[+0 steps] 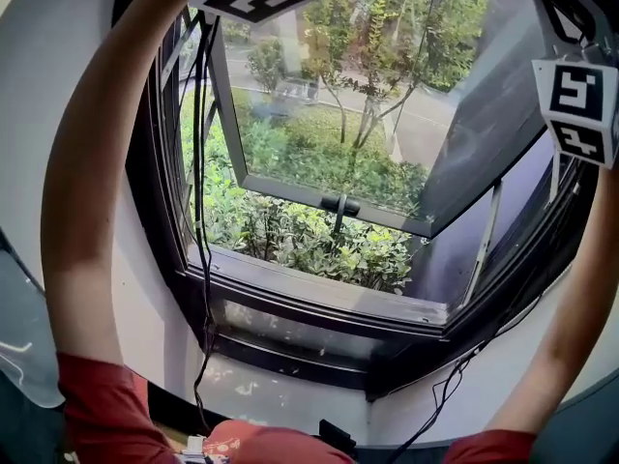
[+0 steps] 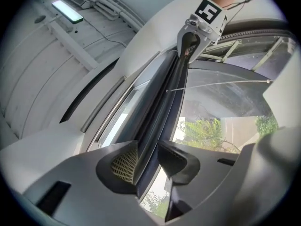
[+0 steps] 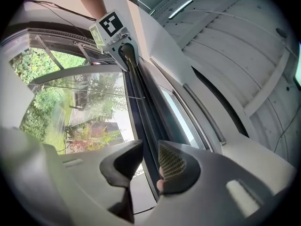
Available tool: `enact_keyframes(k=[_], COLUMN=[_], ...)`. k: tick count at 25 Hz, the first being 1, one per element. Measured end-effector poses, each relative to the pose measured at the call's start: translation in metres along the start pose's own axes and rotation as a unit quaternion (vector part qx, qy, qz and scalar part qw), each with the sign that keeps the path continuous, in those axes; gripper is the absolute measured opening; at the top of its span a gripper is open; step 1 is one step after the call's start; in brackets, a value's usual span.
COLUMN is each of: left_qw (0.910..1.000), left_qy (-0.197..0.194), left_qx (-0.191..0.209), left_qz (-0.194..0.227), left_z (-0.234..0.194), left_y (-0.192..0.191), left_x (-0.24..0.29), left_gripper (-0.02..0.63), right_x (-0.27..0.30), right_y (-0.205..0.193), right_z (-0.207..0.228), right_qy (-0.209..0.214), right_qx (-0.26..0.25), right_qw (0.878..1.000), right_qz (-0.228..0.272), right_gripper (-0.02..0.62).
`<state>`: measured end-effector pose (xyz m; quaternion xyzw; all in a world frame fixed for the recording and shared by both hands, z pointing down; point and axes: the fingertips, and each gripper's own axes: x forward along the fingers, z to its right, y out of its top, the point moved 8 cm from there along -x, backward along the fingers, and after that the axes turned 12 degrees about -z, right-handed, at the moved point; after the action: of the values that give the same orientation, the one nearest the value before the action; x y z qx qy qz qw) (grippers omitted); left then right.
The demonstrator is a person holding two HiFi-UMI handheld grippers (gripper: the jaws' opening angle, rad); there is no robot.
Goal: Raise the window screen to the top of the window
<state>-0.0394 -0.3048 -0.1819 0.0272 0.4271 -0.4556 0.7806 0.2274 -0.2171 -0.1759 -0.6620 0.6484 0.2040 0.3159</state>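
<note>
Window bay under a white ceiling with a strip light (image 2: 68,12). An open sash (image 1: 329,114) swung outward over green shrubs (image 1: 319,245). Both forearms were raised, so the work sat at the top of the head view.

Left gripper (image 2: 148,163): jaws closed in on the dark screen bar (image 2: 164,102). The mesh-faced pad lay flat against one face of the bar and the other pad sat tight at the opposite face.

Right gripper (image 3: 149,161): jaws likewise pinched the same bar. The bar ran straight away from these jaws to the left gripper at its far end.

Beyond both pairs of jaws the bar lay close under the grey rail of the window head (image 3: 203,113), so the screen looked near or at the top. The mesh itself could not be made out, and seating could not be confirmed.

Risks, as judged:
- Uneven push: one end leading would cock the bar in its side tracks and jam it.
- Narrow bite: only the jaw tips were on the bar. A twist of either wrist could let it slip out, and the bar might then run back down.
- Letting go before the bar was fully home would have the same result.
- Trailing cables (image 1: 200,211) hung below the jaws beside the frame and could snag.
</note>
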Motion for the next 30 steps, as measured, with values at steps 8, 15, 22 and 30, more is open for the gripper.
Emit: enact_keyframes(k=[8,15,22,30], left_qw=[0.9978,0.9911,0.9855,0.9718], left_qy=[-0.019,-0.031,-0.050,-0.085], left_qx=[-0.062,-0.124,-0.161,-0.220], left_qz=[0.015,0.038,0.021,0.003], left_z=[0.019,0.043,0.082,0.123], left_y=[-0.015,-0.027,-0.049,-0.072], left_x=[-0.044,-0.089,-0.122,-0.157], left_gripper=[0.130,0.130,0.130,0.130], right_x=[-0.031,-0.057,-0.084,-0.125], right_y=[-0.002,-0.011,-0.025,-0.040], right_z=[-0.032,-0.054,-0.084,-0.113], right_qy=[0.017,0.028,0.049,0.061], right_qx=[0.048,0.100,0.135,0.158], right_qw=[0.998,0.994,0.990,0.985], right_qz=[0.027,0.026,0.014,-0.001], right_gripper=[0.109,0.109,0.109,0.109])
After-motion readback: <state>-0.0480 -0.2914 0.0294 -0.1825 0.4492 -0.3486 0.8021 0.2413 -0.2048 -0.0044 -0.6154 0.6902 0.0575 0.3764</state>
